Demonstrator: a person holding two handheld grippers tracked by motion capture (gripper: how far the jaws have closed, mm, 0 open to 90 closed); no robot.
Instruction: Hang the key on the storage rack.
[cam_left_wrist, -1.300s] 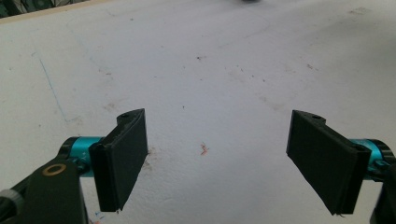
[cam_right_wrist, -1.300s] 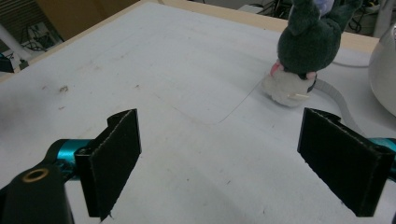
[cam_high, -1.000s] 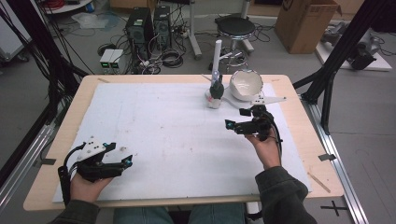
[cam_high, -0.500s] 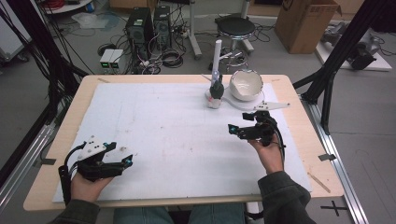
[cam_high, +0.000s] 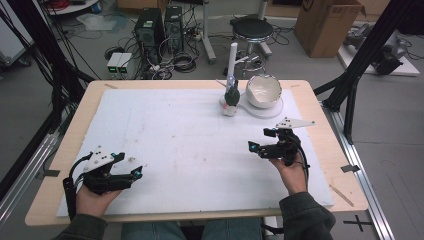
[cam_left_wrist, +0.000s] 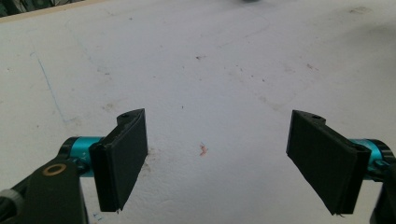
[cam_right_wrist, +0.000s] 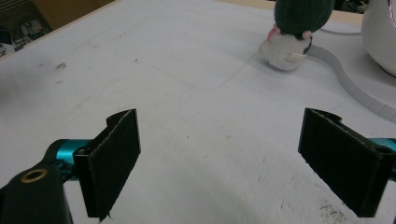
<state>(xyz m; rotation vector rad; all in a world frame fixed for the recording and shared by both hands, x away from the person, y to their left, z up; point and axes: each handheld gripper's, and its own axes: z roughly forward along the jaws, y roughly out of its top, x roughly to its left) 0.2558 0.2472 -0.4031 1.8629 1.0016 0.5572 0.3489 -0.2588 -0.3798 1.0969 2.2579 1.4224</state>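
A small plush toy (cam_high: 231, 97) (dark green fuzzy top, pale rounded base) is stood upright at upper centre, beside a glossy white bowl (cam_high: 263, 90). Both the left gripper (cam_high: 131, 173) and right gripper (cam_high: 256, 148) are held spread wide, empty.

I work in what looks like a lab or test room: my wooden table (cam_high: 320, 95) stands inside a frame of black struts (cam_high: 372, 47) on a bare grey floor. Behind the table are computer towers (cam_high: 160, 25), tangled cables (cam_high: 182, 62), a round stool (cam_high: 253, 31) and a cardboard box (cam_high: 327, 22).
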